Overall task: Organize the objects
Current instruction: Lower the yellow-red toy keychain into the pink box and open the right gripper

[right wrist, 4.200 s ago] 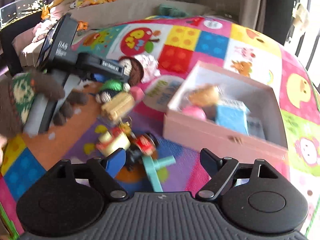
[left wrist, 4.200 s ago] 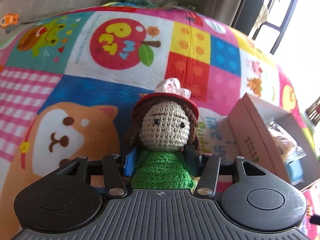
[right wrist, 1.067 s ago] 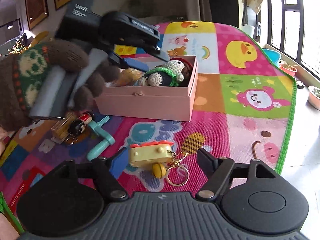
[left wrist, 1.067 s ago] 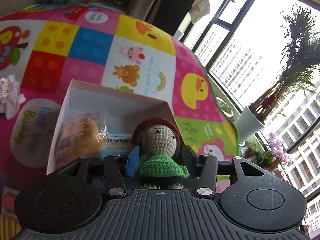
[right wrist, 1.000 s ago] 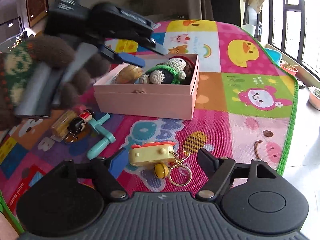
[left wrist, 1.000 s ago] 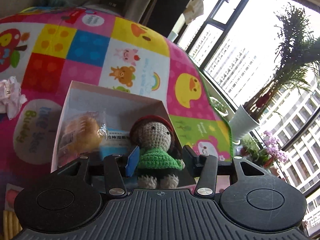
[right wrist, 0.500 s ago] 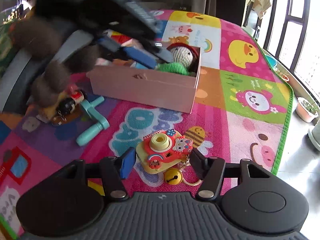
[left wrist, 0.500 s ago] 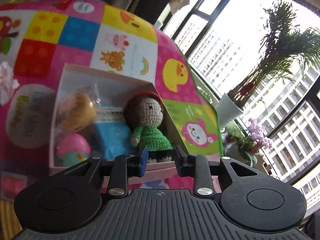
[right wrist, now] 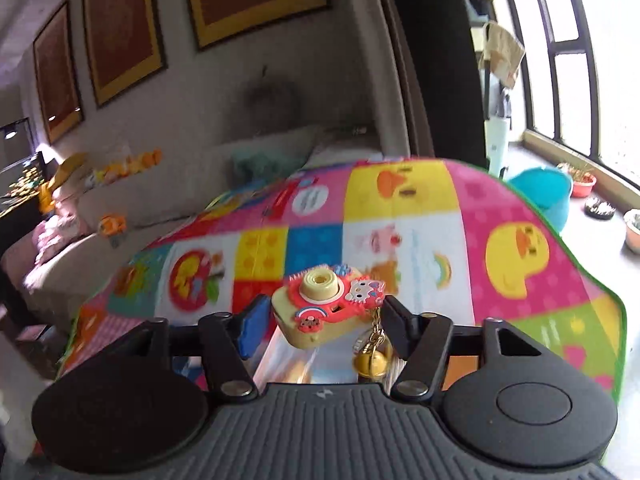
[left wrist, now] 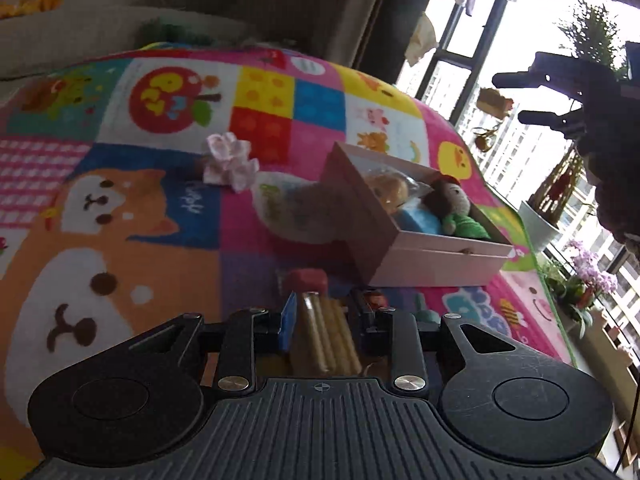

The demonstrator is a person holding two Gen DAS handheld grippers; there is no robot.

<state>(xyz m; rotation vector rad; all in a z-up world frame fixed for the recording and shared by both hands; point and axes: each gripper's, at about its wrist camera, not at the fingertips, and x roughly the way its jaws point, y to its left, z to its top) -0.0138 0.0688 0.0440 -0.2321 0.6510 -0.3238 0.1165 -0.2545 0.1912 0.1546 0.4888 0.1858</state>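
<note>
I have the toy camera (right wrist: 326,308) up off the play mat (right wrist: 500,216), sitting between the jaws of my right gripper (right wrist: 320,320). Those jaws have just been opening, yet the camera has not dropped, so I judge it is barely pinched across its body. It looks light, hard plastic and a bit slick; the flat end faces are the place to hold, not the lens. Its lens points up and toward the far wall, its long axis runs jaw to jaw, and the keychain bell (right wrist: 370,362) dangles below, free to swing.

My left gripper (left wrist: 324,320) has its jaws nearly together, empty, low over the wooden block bundle (left wrist: 326,334), whose long axis lies along the jaws. The pink box (left wrist: 420,256) beyond holds the crochet doll (left wrist: 452,208), lying on its back.
</note>
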